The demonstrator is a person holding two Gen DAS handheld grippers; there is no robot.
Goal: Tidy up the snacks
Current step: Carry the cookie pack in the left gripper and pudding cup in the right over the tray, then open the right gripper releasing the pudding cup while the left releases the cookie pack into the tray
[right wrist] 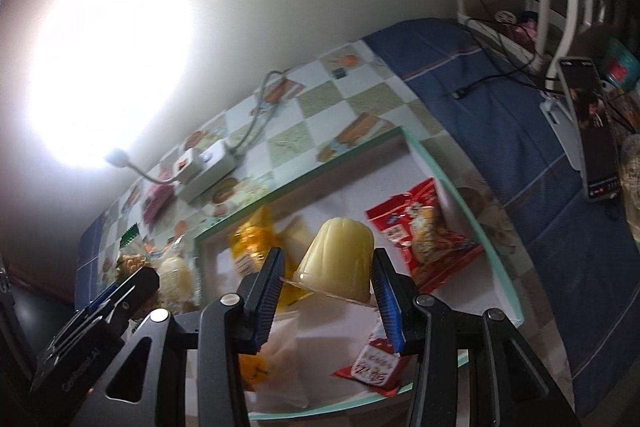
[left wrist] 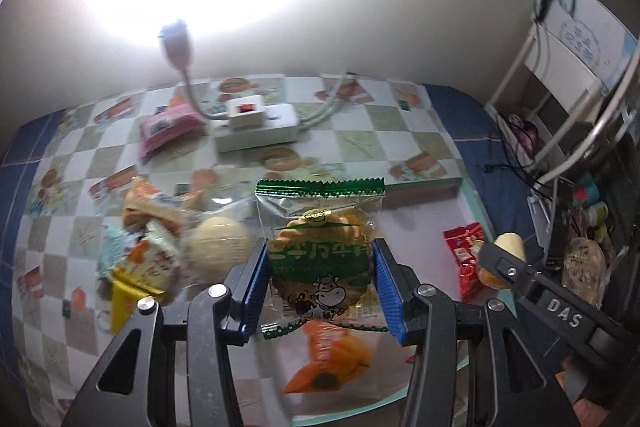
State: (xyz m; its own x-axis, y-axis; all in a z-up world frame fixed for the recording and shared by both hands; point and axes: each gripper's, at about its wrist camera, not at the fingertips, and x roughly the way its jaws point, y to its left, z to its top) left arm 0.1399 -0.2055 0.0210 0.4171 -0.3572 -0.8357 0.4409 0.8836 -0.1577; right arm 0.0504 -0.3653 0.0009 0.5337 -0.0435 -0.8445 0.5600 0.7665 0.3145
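The left gripper (left wrist: 319, 281) is clamped on a clear biscuit packet (left wrist: 320, 251) with a green serrated top seal and a cartoon cow print. Both blue ribbed pads (left wrist: 256, 287) press the packet's side edges at mid-height. The packet hangs upright, clear of the surface.

The right gripper (right wrist: 329, 281) is clamped on a pale yellow jelly cup (right wrist: 338, 259). The cup is inverted and tilted, its wide rim toward the camera and its narrow base pointing away. The pads bear on the flared rim at both sides. In the left wrist view the same cup shows as a yellow tip at the end of the right gripper.

The landmark is the shallow white tray with a mint-green rim (right wrist: 464, 195). The jelly cup is held above the tray. Inside the tray lie a red snack bag (right wrist: 420, 231) near its far-right corner, a yellow-orange packet (right wrist: 256, 243) near its far-left corner, and a small red-and-white packet (right wrist: 372, 367) at its near edge. The biscuit packet is held above the tray's left part, over an orange packet (left wrist: 328, 359) lying below it.

Left of the tray, on the checked tablecloth (left wrist: 360, 131), is a loose pile of snacks (left wrist: 160, 247), including a second pale jelly cup (left wrist: 220, 247). Beyond the tray, near the wall, are a white power strip (left wrist: 260, 131) with a gooseneck lamp (left wrist: 176, 43), lit, and a pink packet (left wrist: 168, 131) just beside the strip.

To the right of the tray, a phone (right wrist: 592, 131) stands in a clip mount.
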